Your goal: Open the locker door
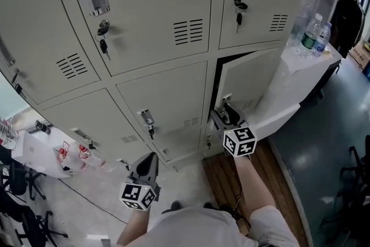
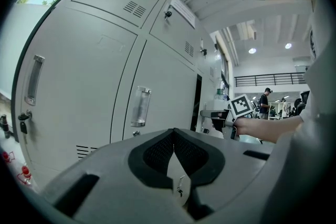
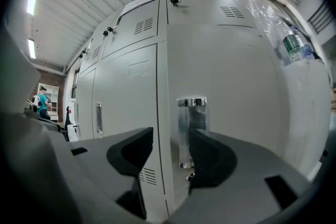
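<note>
Head view: bank of grey steel lockers. The locker door [image 1: 251,81] in question is the lower right one, between 2 and 3 o'clock from frame centre. It already stands ajar, with a dark gap down its left, free edge and hinges seemingly on the right.

Right tongs [image 3: 171,136], at about 4 o'clock in the head view, sit low against that free edge. Right gripper view: jaws wide apart, pointing level at the door face. The door's edge strip and its chrome handle [image 3: 191,128] lie in the gap between them. No pad visibly presses on either, so this reads as open and straddling, not gripping. Likely reason for the placement: the free edge gives the most leverage for swinging the door out, and the spread jaws can hook behind the edge or handle.

Left tongs [image 2: 173,131], at 7 o'clock in the head view, are closed tip to tip on nothing, held level in front of the neighbouring lower lockers and apart from them. Judged to be parked clear of the door's swing.

Water bottles [image 1: 315,37] at 2 o'clock stand well apart from the work.

Judgement: opening begun but small, with a wider swing to come
</note>
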A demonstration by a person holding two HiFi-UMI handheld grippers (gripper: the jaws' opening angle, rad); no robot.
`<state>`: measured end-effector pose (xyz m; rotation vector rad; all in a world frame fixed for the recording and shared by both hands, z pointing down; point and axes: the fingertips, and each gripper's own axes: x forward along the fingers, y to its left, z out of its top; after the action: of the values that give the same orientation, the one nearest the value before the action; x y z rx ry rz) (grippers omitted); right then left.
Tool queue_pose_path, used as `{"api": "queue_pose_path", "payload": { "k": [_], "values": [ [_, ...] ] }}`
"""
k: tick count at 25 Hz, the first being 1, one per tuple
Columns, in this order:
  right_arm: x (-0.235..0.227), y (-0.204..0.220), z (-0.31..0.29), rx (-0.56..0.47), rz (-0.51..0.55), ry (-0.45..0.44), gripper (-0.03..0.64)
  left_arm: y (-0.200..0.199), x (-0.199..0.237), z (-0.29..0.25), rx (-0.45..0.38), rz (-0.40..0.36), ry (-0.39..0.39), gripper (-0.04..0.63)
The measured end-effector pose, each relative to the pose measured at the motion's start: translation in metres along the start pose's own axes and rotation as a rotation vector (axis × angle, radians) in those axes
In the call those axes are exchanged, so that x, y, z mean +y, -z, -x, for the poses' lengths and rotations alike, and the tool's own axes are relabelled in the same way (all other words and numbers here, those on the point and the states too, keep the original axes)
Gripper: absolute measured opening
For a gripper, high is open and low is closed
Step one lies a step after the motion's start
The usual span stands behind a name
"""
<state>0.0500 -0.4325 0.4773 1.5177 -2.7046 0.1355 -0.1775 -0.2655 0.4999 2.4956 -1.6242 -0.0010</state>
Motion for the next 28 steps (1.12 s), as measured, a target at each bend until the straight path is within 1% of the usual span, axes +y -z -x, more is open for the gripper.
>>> {"api": "queue_pose_path", "payload": {
  "k": [14, 19, 23, 28],
  "values": [
    [-0.006, 0.005, 0.059, -0.016, 0.023, 0.007, 0.19, 0.004, -0.037, -0.012, 0.011, 0.008, 0.108, 0.005],
    [-0.011, 0.007, 0.077, -0.011, 0.042, 0.011, 0.19, 0.007, -0.048, -0.013, 0.016, 0.01, 0.133, 0.005],
    [-0.015, 0.008, 0.089, -0.012, 0.036, 0.033, 0.19, 0.008, -0.054, -0.012, 0.017, 0.01, 0.149, 0.005],
    [-0.02, 0.013, 0.1, -0.006, 0.045, 0.085, 0.19, 0.009, -0.056, -0.01, 0.018, 0.009, 0.158, 0.005]
  ]
}}
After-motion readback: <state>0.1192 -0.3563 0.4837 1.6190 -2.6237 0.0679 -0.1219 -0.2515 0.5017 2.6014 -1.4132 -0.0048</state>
